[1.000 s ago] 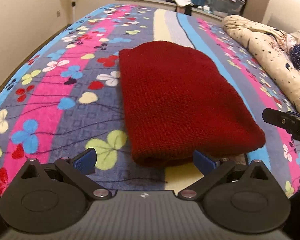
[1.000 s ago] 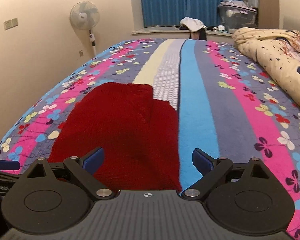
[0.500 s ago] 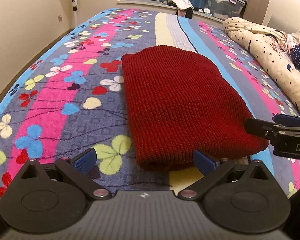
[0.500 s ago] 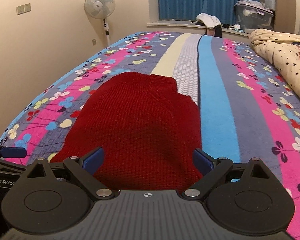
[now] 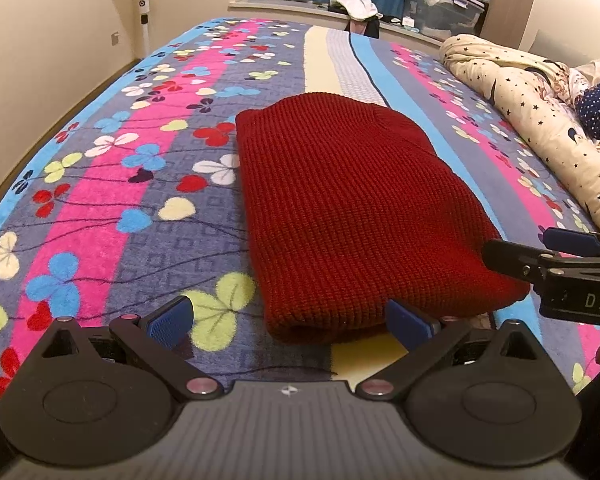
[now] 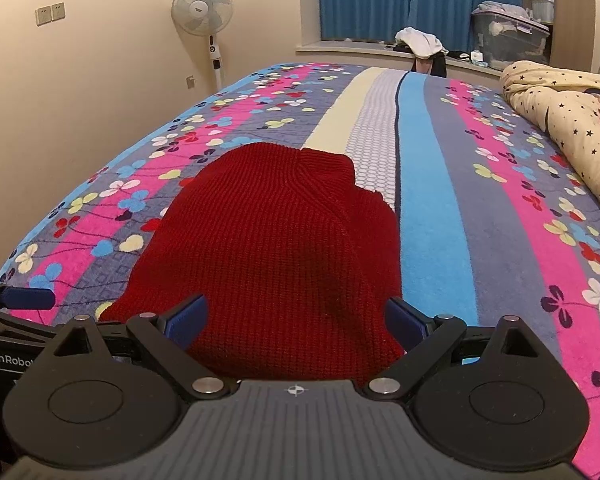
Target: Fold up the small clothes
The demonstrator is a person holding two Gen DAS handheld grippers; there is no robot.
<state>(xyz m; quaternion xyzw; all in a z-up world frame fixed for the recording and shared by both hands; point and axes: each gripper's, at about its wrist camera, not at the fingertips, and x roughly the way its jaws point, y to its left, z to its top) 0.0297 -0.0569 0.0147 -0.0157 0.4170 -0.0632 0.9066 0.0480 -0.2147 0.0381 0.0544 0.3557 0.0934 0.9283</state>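
Hovering spread-jawed at 6 o'clock of the folded sweater [image 5: 352, 208], left gripper [image 5: 288, 320] and right gripper [image 6: 296, 320] risk snagging one loose knit layer, spoiling the fold

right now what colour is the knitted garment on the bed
Dark red knitted garment, plain with no pattern; clearest in the left wrist view.

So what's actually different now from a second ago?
Both grippers backed away and lifted slightly, so more of the bed shows. The right gripper has come further into the left camera's view, beside the red knit garment. Nothing was grabbed or released: the left gripper stays open, and the garment lies folded as before.
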